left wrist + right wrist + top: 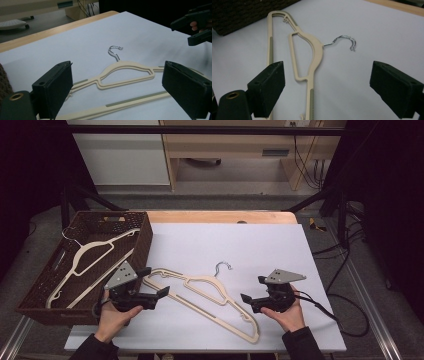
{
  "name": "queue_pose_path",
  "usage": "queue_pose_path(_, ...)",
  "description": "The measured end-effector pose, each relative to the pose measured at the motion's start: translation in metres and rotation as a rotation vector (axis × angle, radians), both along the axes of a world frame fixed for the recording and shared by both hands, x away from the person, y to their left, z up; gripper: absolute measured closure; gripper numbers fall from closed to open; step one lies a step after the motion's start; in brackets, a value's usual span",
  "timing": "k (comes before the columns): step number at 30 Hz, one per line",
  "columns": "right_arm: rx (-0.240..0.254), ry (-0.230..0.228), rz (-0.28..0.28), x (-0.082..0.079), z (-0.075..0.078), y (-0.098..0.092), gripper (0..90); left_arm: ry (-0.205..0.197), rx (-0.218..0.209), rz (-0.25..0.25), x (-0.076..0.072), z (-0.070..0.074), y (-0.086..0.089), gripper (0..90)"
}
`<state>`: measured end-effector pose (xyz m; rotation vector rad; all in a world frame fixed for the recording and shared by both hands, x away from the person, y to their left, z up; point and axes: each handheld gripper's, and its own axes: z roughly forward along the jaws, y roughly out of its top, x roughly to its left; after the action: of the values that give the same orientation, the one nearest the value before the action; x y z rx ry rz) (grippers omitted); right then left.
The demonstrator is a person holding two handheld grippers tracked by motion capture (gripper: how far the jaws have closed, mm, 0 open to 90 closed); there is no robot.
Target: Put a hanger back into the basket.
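A cream plastic hanger with a metal hook lies flat on the white sheet, slanting from upper left to lower right. My left gripper hovers open at the hanger's left end. In the left gripper view the hanger lies between and beyond the wide-apart jaws, untouched. My right gripper is open just right of the hanger's lower arm. In the right gripper view the hanger runs up between the jaws, with neither pad on it. The right gripper also shows far off at the left gripper view's top right.
A dark woven basket stands at the table's left and holds another cream hanger. The white sheet covers most of the wooden table. Cables trail off the right edge.
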<state>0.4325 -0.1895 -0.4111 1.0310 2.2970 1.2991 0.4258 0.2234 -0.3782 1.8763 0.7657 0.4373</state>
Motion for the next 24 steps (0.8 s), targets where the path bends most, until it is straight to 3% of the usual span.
queue_pose_path(8,-0.106,0.085,0.056,0.006,-0.021,0.016,22.6,0.012,0.047,-0.023,0.001,-0.010,-0.012,8.8)
queue_pose_path(14,-0.169,0.148,0.082,0.011,-0.039,0.028,31.0,0.024,0.049,-0.028,0.002,-0.012,-0.013,8.6)
queue_pose_path(24,-0.244,0.231,0.111,0.016,-0.056,0.037,54.1,0.043,0.074,-0.025,0.006,-0.019,-0.014,8.6)
